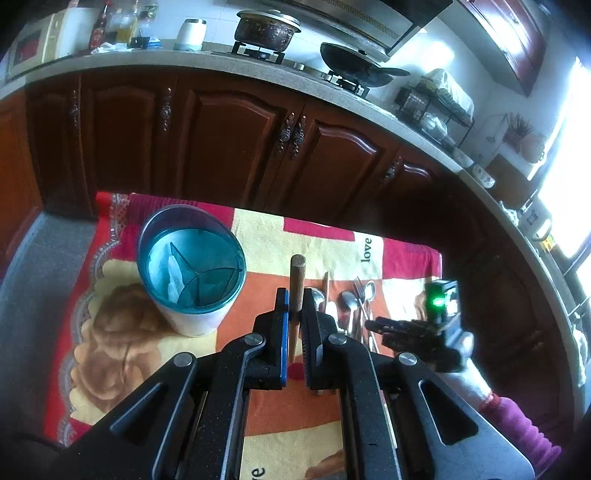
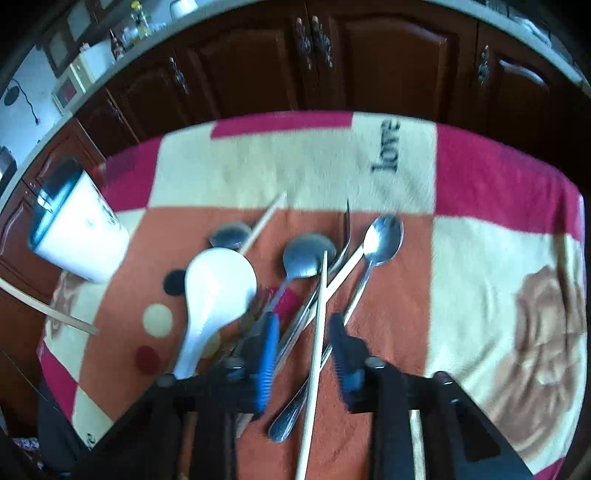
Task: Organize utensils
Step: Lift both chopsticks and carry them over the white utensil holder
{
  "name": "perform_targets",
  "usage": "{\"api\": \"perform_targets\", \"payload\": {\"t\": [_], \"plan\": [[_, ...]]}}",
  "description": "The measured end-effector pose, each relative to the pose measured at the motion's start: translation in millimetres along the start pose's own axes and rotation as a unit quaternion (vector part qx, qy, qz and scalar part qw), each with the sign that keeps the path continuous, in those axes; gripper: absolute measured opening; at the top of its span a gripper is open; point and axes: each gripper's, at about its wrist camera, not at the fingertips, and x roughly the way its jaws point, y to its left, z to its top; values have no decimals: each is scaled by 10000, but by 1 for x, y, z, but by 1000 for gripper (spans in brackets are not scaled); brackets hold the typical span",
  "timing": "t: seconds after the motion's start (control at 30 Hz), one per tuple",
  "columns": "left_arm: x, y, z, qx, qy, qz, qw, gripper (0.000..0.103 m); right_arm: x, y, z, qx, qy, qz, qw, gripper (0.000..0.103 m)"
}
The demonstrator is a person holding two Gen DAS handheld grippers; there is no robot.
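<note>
My left gripper (image 1: 294,306) is shut on a wooden chopstick (image 1: 296,275), which stands up between its pads above the patterned cloth. Left of it stands the utensil holder (image 1: 192,266), a white cup with a teal rim and dividers inside. My right gripper (image 2: 304,350) is open low over a pile of utensils. A pale chopstick (image 2: 317,332) and metal handles lie between its fingers, untouched by the pads. In the pile are a white rice spoon (image 2: 218,288), three metal spoons (image 2: 308,254) and a fork (image 2: 345,236). The holder (image 2: 81,236) shows at the left.
The blanket-covered table (image 1: 266,236) ends at a far edge in front of dark wooden cabinets (image 1: 229,140). A counter above holds a pot (image 1: 267,29) and a wok (image 1: 354,64). A purple sleeve (image 1: 524,432) is at lower right.
</note>
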Motion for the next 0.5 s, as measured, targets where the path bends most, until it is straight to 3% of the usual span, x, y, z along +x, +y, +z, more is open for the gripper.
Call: {"api": "perform_targets", "payload": {"t": [0.1, 0.2, 0.27, 0.5], "plan": [[-1, 1, 1, -3, -1, 10, 10000, 5, 15, -3, 3, -28, 47, -193, 9998, 21], [-1, 1, 1, 4, 13, 29, 10000, 5, 22, -12, 8, 120, 48, 40, 9999, 17], [0, 2, 1, -11, 24, 39, 10000, 5, 22, -16, 10, 250, 104, 288, 9992, 5], [-11, 4, 6, -54, -86, -47, 9999, 5, -18, -17, -1, 378, -206, 679, 9968, 5]]}}
